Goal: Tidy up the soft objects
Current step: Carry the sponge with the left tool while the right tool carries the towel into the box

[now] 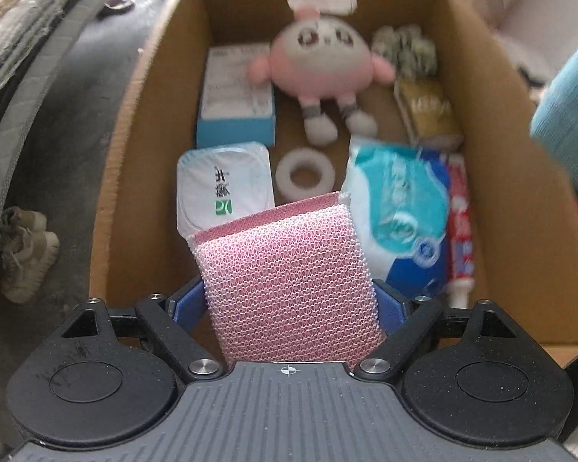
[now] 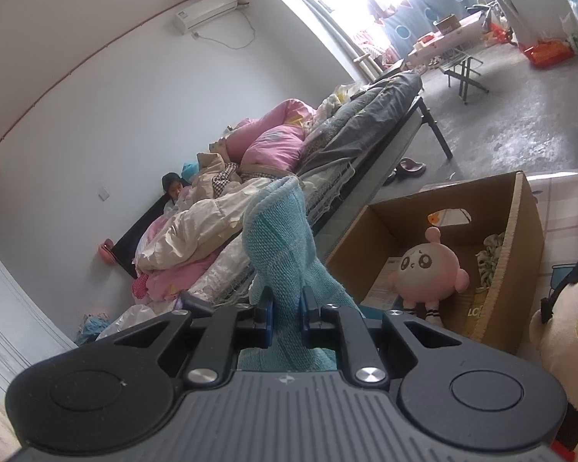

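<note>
My left gripper (image 1: 289, 300) points down into an open cardboard box (image 1: 142, 161), shut on a pink mesh sponge (image 1: 289, 273) held across its wide jaws. Below it in the box lie a pink and white plush doll (image 1: 320, 57), a white foam ring (image 1: 305, 175), a tissue pack (image 1: 400, 211), a white tub (image 1: 223, 184) and a blue and white carton (image 1: 235, 92). My right gripper (image 2: 285, 317) is shut on a teal cloth (image 2: 281, 238), held left of the box (image 2: 520, 238). That teal cloth (image 1: 570, 115) shows at the right edge of the left wrist view.
A toothpaste tube (image 1: 460, 231), a yellow pack (image 1: 427, 111) and a patterned bundle (image 1: 404, 48) line the box's right side. A bed (image 2: 327, 146) piled with bedding stands left, where a person (image 2: 173, 186) sits. A dark-haired doll (image 2: 566, 338) is at right. Shoes (image 1: 23, 254) lie on the floor.
</note>
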Demonstrator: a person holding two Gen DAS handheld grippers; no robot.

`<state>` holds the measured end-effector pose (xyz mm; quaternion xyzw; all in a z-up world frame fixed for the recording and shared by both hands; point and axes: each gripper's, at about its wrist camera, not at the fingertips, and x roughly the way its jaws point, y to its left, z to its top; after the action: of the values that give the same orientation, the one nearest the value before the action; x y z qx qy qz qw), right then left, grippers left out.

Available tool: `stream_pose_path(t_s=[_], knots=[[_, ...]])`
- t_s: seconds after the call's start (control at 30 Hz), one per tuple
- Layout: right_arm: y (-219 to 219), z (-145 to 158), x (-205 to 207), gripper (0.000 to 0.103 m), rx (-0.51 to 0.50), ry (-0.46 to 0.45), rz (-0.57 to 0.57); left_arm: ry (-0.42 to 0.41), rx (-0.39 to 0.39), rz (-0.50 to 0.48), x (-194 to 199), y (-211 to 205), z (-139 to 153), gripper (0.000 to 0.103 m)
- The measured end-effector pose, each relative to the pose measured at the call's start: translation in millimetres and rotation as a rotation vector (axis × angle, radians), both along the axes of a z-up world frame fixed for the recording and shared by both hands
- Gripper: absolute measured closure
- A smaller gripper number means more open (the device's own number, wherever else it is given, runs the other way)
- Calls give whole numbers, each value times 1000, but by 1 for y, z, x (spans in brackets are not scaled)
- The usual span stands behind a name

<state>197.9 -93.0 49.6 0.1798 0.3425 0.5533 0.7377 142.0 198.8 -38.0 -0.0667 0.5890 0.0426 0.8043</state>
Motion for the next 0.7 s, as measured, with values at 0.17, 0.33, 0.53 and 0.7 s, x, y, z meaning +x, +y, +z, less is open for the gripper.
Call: stream_pose_path(t_s=[0.17,0.33,0.53,0.7], knots=[[-3,-2,1,89,4,5,-1,109,81,-77,14,-6,-12,15],[-6,-3,1,89,4,6,-8,77,43,-31,4,6,5,14],[-2,4,-3,89,-10,-7,-7,-14,-7,1,-8,13,26,14],[13,13,-6,89,-28,-1,54,-177,-29,95,-32,27,51,13]])
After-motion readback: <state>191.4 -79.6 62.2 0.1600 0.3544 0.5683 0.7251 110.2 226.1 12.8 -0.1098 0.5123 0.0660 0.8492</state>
